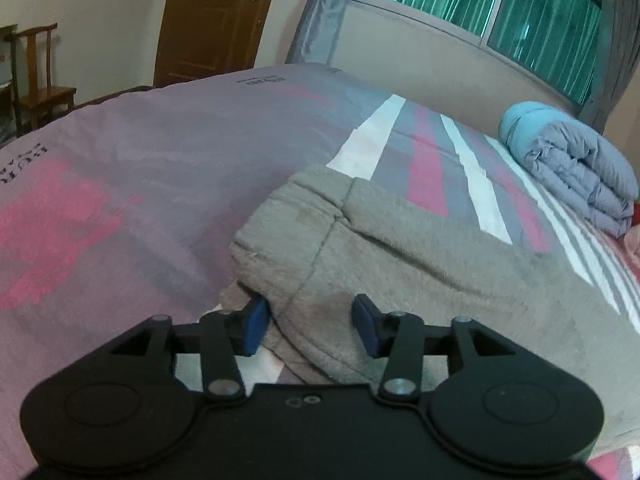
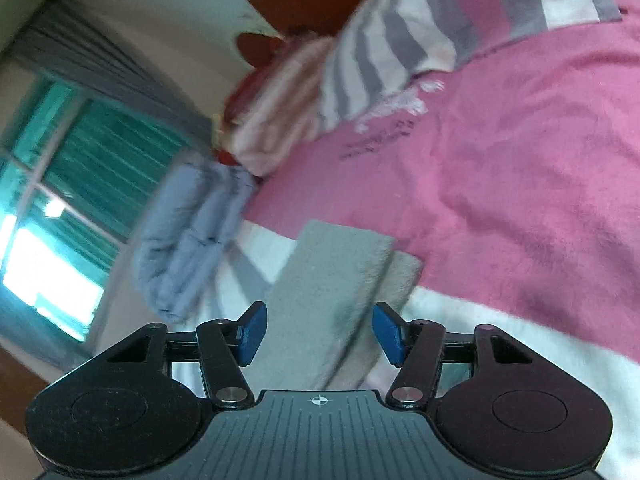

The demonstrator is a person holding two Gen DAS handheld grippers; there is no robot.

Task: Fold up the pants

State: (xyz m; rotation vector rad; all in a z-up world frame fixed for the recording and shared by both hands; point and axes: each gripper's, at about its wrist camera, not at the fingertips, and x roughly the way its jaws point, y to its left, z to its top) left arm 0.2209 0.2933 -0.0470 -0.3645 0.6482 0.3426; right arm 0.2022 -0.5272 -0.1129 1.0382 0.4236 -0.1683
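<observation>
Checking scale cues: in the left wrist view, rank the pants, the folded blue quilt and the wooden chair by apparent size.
1. pants, though nearest the camera
2. folded blue quilt
3. wooden chair, though farthest away, so its true size is unsure

The right tongs point(image 2: 318, 332) stand with their blue pads point(image 2: 252, 334) apart, over the leg ends of the grey pants point(image 2: 332, 280), which lie stacked in two layers on the bed point(image 2: 520, 184). The pads flank the cloth without pressing it. The bed cover is pink with white and grey bands. To the left lies a rolled blue-grey quilt point(image 2: 192, 232), and beyond it a striped pillow point(image 2: 360, 72) and a window with green curtains point(image 2: 92, 160).
</observation>
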